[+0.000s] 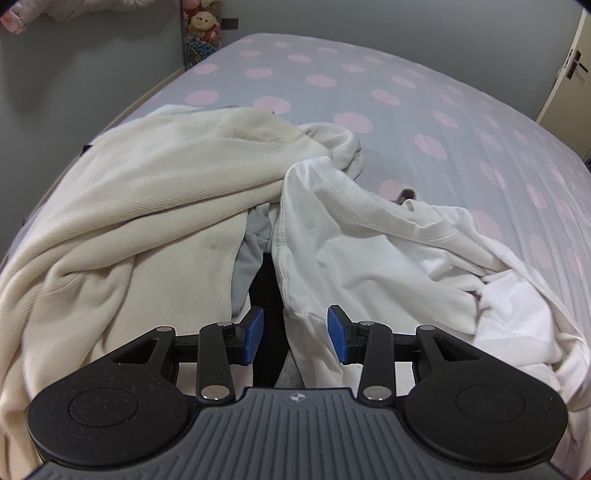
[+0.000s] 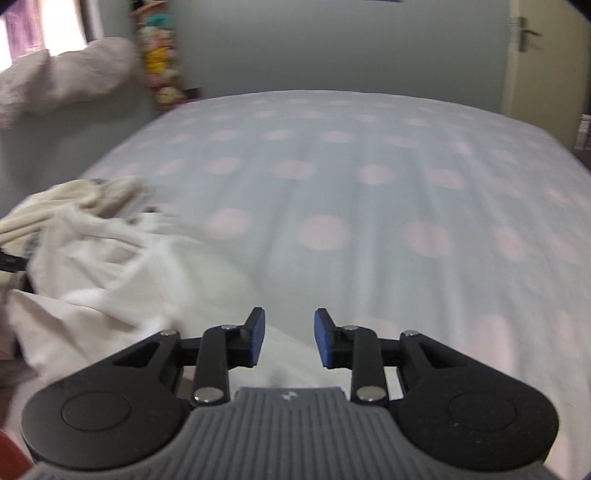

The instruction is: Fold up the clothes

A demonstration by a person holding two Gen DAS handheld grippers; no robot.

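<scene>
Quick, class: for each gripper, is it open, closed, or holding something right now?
Left gripper: open, holding nothing, just above the white garment.
Right gripper: open, holding nothing, over the bed.

Bed sheet (image 1: 369,96) w/ pink dots fills mid frame. Grey wall (image 1: 92,62) behind. Door (image 2: 546,62) w/ handle upper right. Stuffed toys (image 1: 202,27) top left; window (image 2: 55,26) bright, upper left.

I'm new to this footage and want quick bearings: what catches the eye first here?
A heap of unfolded clothes on the near left of the bed: a cream garment beside a white garment. Behind them stretches the grey bedsheet with pink dots. The left gripper and right gripper both hold their jaws apart, empty.
</scene>
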